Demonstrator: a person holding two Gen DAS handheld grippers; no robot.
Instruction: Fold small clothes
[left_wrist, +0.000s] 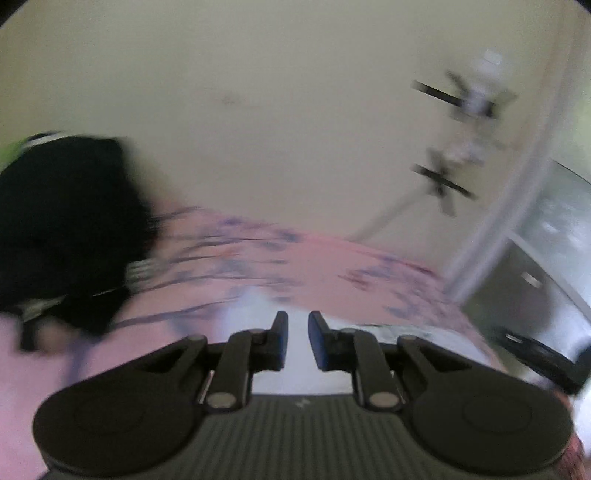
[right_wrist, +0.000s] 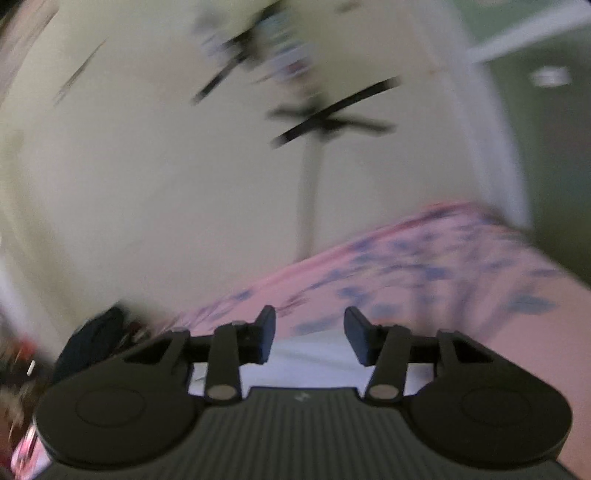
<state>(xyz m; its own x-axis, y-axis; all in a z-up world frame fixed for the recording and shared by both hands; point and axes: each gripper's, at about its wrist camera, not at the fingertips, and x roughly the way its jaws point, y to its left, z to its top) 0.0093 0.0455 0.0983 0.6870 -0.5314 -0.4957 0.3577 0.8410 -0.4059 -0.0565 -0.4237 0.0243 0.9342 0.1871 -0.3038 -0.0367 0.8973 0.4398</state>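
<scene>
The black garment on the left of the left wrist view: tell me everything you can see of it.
The black garment is a dark, soft-looking bunched heap, blurred by motion. White striped trim shows at its top and lower right edge, with a bright green patch beside its top left corner. It lies on the pink blue-patterned sheet, left of and beyond the left tongs, which are slightly open and not touching it.

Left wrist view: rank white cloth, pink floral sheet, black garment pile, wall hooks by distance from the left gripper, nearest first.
1. White cloth: directly under and between the left gripper fingers.
2. Pink floral sheet: just ahead, spreading across the bed.
3. Black garment pile: off to the left on the sheet.
4. Wall hooks: far upper right on the wall, blurred.
</scene>
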